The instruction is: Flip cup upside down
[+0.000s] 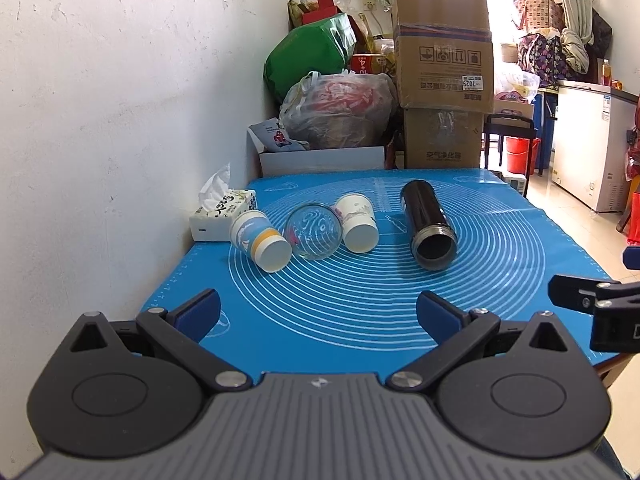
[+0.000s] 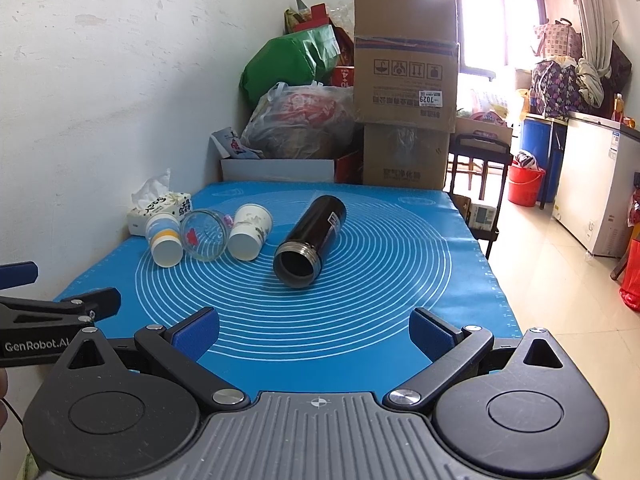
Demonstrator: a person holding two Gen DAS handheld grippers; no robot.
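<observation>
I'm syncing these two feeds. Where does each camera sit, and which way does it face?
Left wrist: on the left gripper, facing the blue mat; own open fingers, right gripper at right edge.
Right wrist: on the right gripper, same heading; left gripper at left edge.
Shared: black flask, paper cups, glass, all lying down.

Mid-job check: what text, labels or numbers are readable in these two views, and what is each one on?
"GenRobot.AI", last letter cut off: side of the left tool.
"7029": white sticker on the upper cardboard box.
Chinese print on both boxes, including the lower cardboard box: too blurred to read.
Script on the tissue box: unreadable.
Black flask label: too small.
Paper cup prints: no readable words.
</observation>
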